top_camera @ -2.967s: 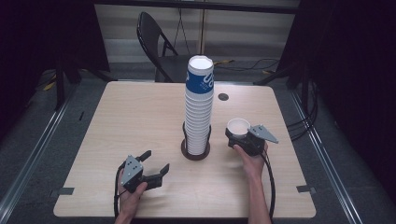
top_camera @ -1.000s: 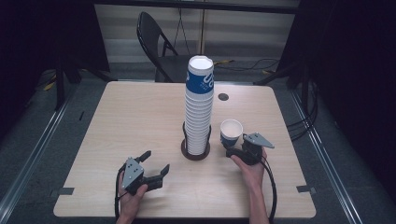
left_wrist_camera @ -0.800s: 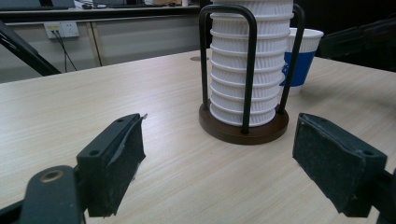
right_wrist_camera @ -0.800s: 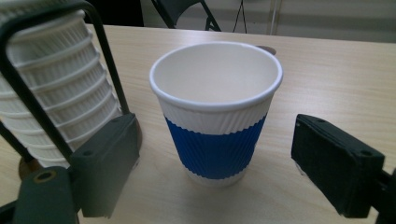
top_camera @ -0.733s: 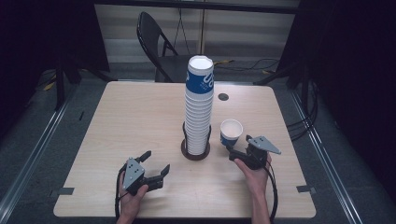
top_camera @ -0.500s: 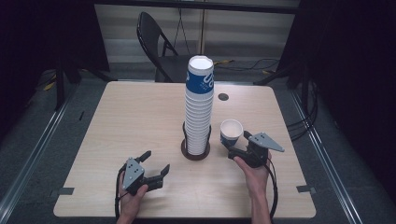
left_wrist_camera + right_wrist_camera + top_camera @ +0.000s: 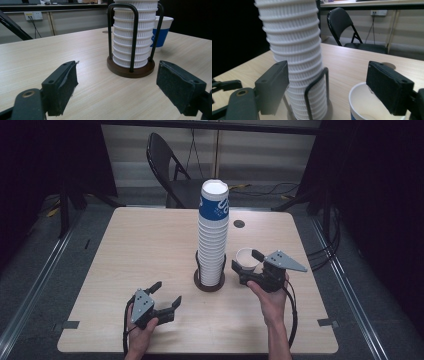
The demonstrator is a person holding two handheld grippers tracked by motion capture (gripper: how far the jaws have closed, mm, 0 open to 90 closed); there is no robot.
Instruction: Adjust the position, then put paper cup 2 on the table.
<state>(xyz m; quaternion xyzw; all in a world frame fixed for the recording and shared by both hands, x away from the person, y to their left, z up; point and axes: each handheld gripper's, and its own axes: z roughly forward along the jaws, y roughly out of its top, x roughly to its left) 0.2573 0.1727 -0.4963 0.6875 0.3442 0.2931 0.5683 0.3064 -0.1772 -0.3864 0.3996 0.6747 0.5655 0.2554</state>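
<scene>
1. Cup stack (image 7: 213, 235) stands upright in its holder (image 7: 209, 284), mid-table (image 7: 140, 245).
2. Single cup (image 7: 244, 258) stands just right of the holder.
3. Right gripper (image 7: 248, 261): jaws apart, flanking the cup, not clamping.
4. Left gripper (image 7: 165, 293): jaws apart, empty.

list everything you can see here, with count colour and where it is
cup stack: one tall stack, white ribbed cups with a blue-banded one on top, table middle
cup holder: one, dark round base with black wire hoops, around the stack's foot
single paper cup: one, white with blue band, upright on the table right of the stack
table: one, light wood
cable port: one, dark, far side of table
folding chair: one, black, behind table
left claw: black, open, near edge
right claw: black, open, astride the single cup
</scene>
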